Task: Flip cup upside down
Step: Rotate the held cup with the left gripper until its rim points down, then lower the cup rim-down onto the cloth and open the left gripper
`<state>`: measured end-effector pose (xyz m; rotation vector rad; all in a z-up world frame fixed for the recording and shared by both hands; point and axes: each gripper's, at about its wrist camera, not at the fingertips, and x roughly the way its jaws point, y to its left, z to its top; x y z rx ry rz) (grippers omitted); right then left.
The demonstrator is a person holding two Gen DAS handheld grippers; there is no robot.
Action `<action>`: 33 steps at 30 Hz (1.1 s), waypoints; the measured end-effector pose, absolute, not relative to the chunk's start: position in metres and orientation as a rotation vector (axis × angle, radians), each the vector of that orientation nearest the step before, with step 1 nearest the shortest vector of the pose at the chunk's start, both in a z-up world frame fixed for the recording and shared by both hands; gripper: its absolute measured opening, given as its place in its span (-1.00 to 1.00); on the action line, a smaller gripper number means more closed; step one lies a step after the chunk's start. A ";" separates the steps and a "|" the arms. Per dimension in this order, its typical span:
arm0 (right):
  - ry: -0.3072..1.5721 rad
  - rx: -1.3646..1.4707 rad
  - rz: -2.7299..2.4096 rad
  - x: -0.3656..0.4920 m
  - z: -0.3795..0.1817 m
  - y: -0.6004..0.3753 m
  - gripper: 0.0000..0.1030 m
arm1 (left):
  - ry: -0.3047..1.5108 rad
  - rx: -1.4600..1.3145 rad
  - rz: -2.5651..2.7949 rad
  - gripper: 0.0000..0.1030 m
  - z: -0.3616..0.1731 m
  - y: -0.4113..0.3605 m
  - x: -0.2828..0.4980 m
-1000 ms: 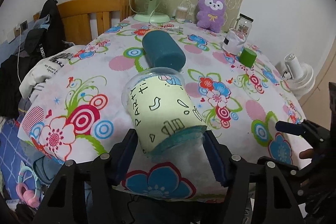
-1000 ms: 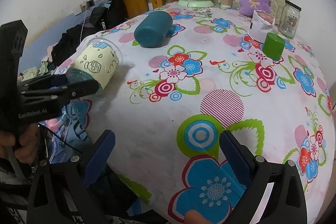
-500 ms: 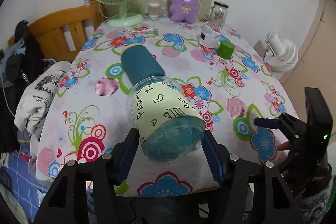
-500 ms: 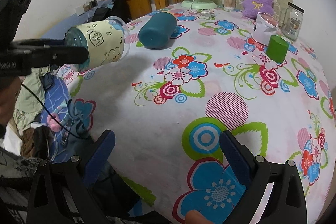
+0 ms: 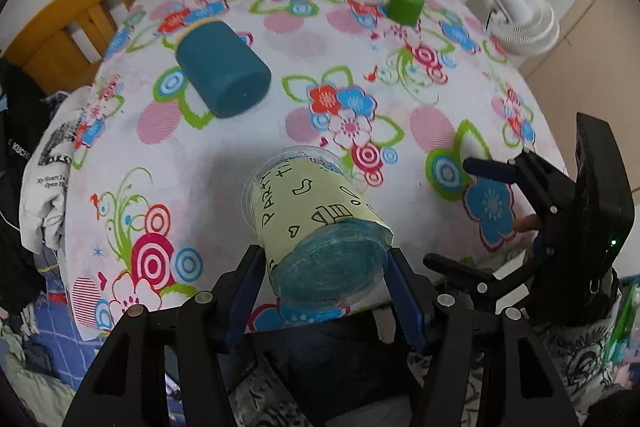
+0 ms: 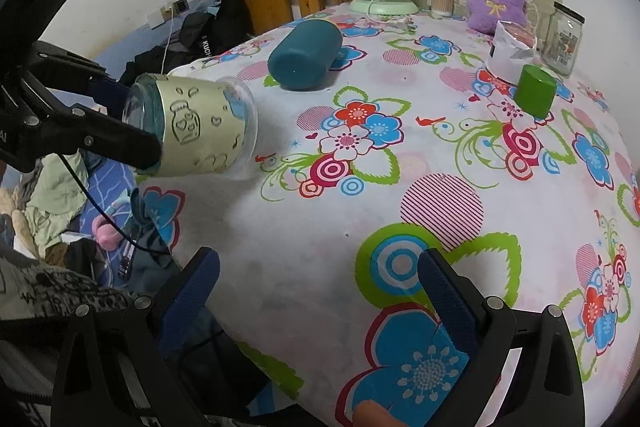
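Above near-left table edge (image 6: 280, 267), left gripper (image 5: 324, 283) clamps paper-sleeved plastic cup (image 5: 316, 219) tilted mouth-down; inversion unfinished; right gripper (image 6: 316, 291) unclenched, empty.

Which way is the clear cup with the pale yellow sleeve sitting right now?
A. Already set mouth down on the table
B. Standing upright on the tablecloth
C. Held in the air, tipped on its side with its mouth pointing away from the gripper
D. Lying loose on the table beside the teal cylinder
C: the left gripper clamps the cup near its base, lifted off the tablecloth, mouth pointing away toward the table.
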<state>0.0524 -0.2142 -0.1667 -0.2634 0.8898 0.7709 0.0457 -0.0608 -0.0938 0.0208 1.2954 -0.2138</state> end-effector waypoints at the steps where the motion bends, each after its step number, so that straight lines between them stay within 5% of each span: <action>1: 0.890 -0.263 0.772 0.052 -0.167 -0.214 0.95 | 1.312 0.023 -0.217 0.23 -0.095 -0.062 0.049; 19: 0.870 -0.249 0.751 0.069 -0.160 -0.212 0.95 | 1.300 0.078 -0.189 0.26 -0.099 -0.082 0.107; 33: 0.868 -0.232 0.703 0.077 -0.158 -0.217 0.95 | 1.231 0.062 -0.207 0.69 -0.088 -0.087 0.112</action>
